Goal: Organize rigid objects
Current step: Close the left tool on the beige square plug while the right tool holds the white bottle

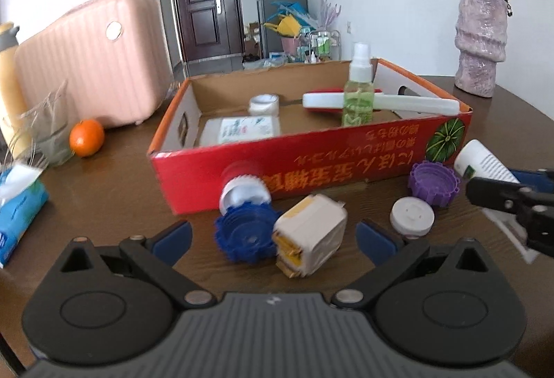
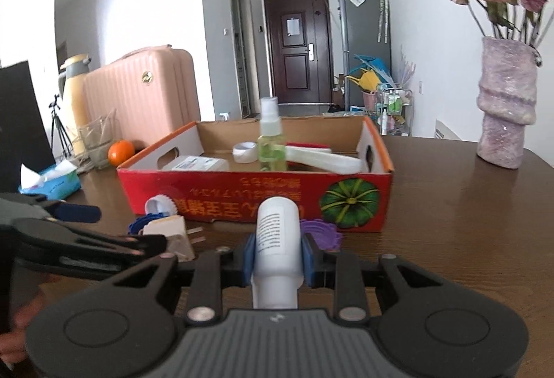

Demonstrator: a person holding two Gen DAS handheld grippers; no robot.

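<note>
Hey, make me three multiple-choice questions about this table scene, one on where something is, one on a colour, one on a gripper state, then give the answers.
1. Where does the spray bottle stand?
A. Inside the red box
B. Beside the vase
C. On the suitcase

2. What colour is the gear-shaped cap between the left gripper's fingers?
A. Purple
B. Blue
C. Orange

3. What is the right gripper doing?
A. Open, holding nothing
B. Shut on the white bottle
C. Shut on the orange

Answers:
1. A, the spray bottle rises upright from within the box walls.
2. B, the cap nearest the left gripper is blue; the purple one lies further right.
3. B, both blue pads press against the white bottle's sides.
</note>
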